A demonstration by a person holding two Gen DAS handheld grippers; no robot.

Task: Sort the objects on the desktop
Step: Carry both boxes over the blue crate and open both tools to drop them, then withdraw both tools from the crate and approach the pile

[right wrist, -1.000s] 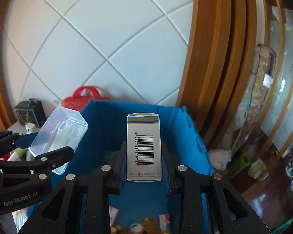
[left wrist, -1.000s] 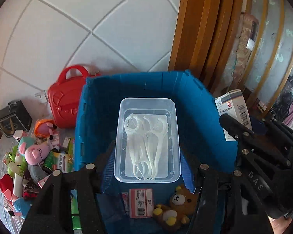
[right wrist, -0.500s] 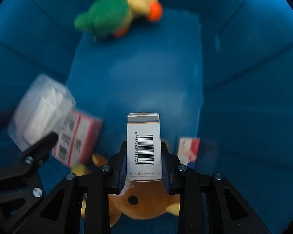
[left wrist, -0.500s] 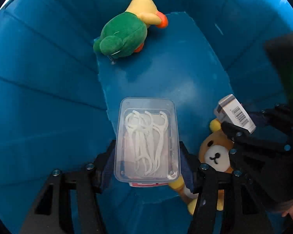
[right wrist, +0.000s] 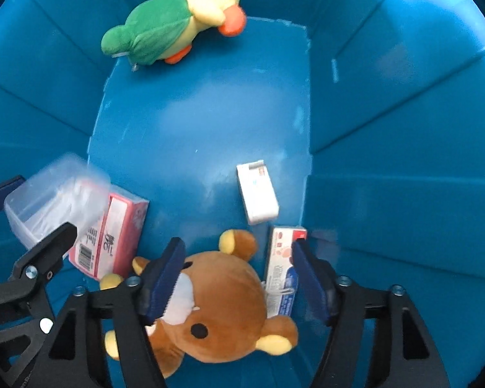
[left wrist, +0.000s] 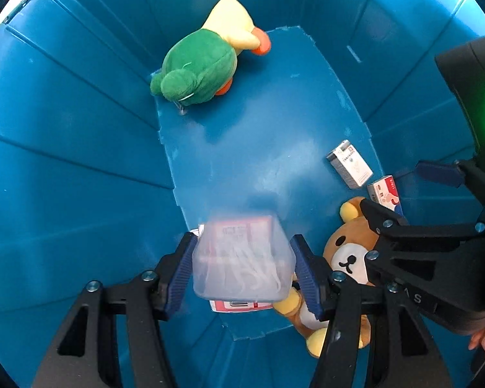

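Observation:
Both grippers point down into a blue bin [left wrist: 80, 168]. My left gripper [left wrist: 244, 270] is open; a clear plastic box of white floss picks [left wrist: 241, 258] sits blurred and tilted between its spread fingers, also in the right wrist view [right wrist: 53, 197]. My right gripper [right wrist: 237, 278] is open and empty above a brown bear plush [right wrist: 216, 307]. The white barcode box [right wrist: 258, 191] lies loose on the bin floor, also in the left wrist view [left wrist: 349, 168].
On the bin floor [right wrist: 203, 123] lie a green and yellow duck plush [right wrist: 174, 22], a pink box [right wrist: 113, 236] under the clear box, and a red and white box [right wrist: 283, 274] beside the bear. The bin walls [right wrist: 404, 129] rise all around.
My right gripper opened and let the white barcode box fall to the bin floor. My left gripper opened and the clear floss box tipped and dropped between its fingers.

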